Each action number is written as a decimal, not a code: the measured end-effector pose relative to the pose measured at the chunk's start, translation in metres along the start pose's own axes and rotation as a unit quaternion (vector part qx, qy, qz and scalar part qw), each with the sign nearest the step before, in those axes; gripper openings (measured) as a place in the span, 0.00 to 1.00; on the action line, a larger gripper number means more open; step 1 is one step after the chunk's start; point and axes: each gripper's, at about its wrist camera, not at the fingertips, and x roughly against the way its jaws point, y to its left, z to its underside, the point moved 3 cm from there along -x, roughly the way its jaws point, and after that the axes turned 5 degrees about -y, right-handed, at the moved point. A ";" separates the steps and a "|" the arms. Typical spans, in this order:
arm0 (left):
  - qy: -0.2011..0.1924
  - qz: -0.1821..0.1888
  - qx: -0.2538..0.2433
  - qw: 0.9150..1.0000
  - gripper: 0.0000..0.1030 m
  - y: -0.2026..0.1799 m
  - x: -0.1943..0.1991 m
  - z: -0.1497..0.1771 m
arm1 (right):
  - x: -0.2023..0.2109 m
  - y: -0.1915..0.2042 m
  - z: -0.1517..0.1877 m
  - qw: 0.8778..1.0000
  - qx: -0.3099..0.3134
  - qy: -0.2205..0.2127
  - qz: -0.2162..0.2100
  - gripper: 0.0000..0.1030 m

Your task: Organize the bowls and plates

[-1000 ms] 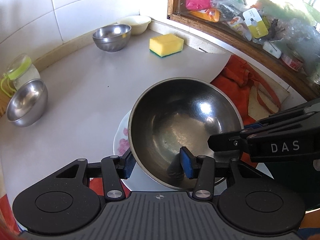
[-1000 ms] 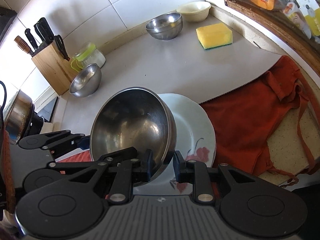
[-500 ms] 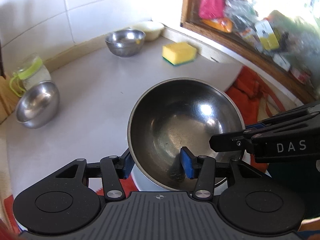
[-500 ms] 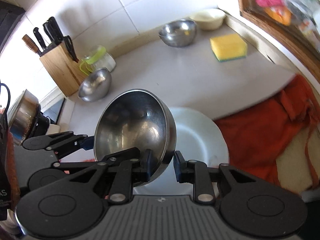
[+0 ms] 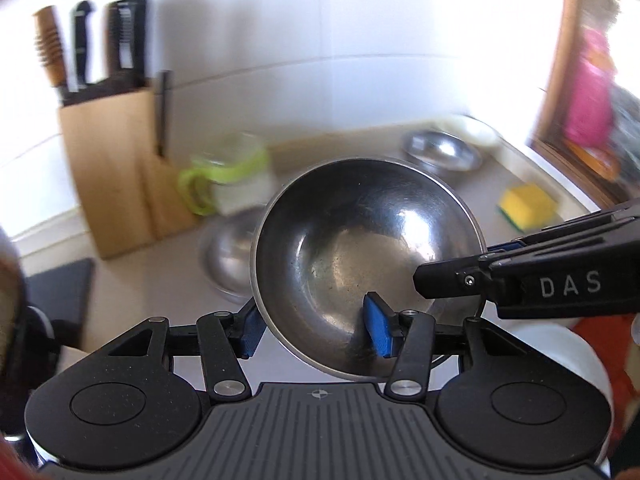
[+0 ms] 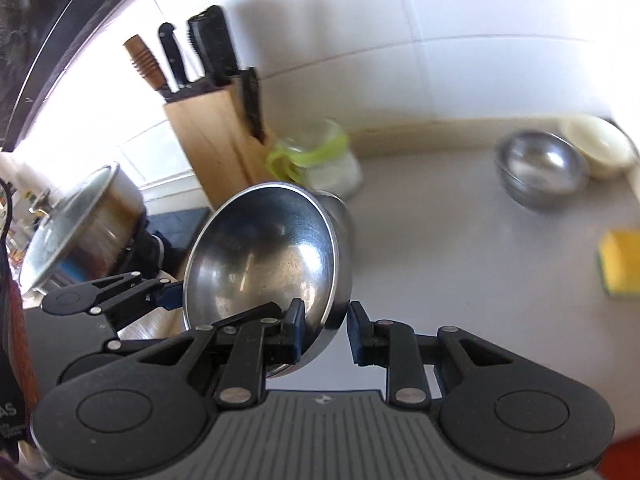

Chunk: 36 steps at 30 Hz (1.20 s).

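Bowl in the air: a big steel bowl [image 5: 366, 268] is held up over the counter [image 6: 460, 248], tipped a bit, with its open side facing the cameras.

Right gripper [image 6: 323, 330]: it is pinching the bowl's rim. One finger is inside the bowl and one is outside, pressed close on the thin metal wall.

Left gripper [image 5: 316, 330]: its jaws sit on both sides of the rim too, one blue pad [image 5: 378, 332] inside the bowl. The jaws are opening, and the outside pad looks a little off the metal, so I think this hand is letting go.

Which hand has it: both grippers are right at the bowl, at two spots on its near edge. The right one looks like the only one really holding on.

Where it should go: a second steel bowl [image 5: 226, 258] sits on the counter just behind and below the held bowl, in front of the jar with the green lid [image 5: 228, 184].

The key thing: the resting bowl lies ahead of both grippers and lower down. The held bowl is round, so it has no long side. Its open face just has to turn up before it drops in.

Other bowls: one more steel bowl [image 6: 542, 168] and a cream bowl [image 6: 598, 146] sit far off near the back wall.

Nearby: a knife block [image 6: 216, 136], a yellow sponge [image 6: 620, 264], a white plate [image 5: 560, 348] at the lower right.
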 end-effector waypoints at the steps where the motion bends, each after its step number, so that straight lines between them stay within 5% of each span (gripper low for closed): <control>1: -0.001 -0.009 0.006 1.000 0.58 0.008 -0.003 -0.004 | -0.008 0.004 -0.007 1.000 0.005 0.001 -0.005 0.27; 15: 0.034 -0.060 0.046 0.997 0.58 0.063 -0.069 -0.023 | -0.104 0.015 -0.051 0.997 0.033 0.061 -0.020 0.27; 36: 0.035 -0.030 0.044 0.998 0.58 0.056 -0.079 -0.019 | -0.098 0.005 -0.050 0.997 0.037 0.068 -0.011 0.27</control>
